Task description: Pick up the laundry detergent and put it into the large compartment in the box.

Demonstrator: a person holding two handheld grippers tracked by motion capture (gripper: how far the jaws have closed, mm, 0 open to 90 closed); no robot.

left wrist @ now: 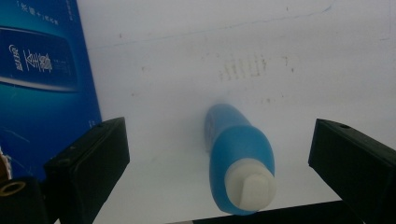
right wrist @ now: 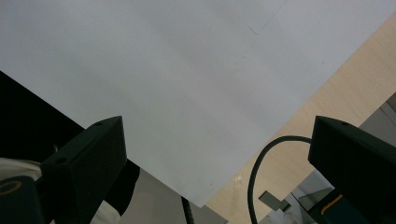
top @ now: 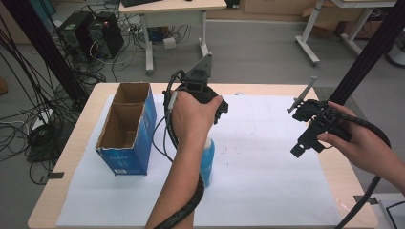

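The right gripper [right wrist: 219, 163] has its black jaws spread wide over white paper [right wrist: 187, 84]. The paper's corner lies on the wooden worktop [right wrist: 345, 79], beside a black cable [right wrist: 254, 177].

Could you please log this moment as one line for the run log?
left gripper: open, jaws either side of blue bottle | bottle: lying on white sheet | right gripper: open, holds nothing | blue box: open-topped

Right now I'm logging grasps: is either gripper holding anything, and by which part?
Nothing is held. The left gripper is open, its jaws apart on either side of the blue bottle without touching it. The right gripper is open over the white paper.
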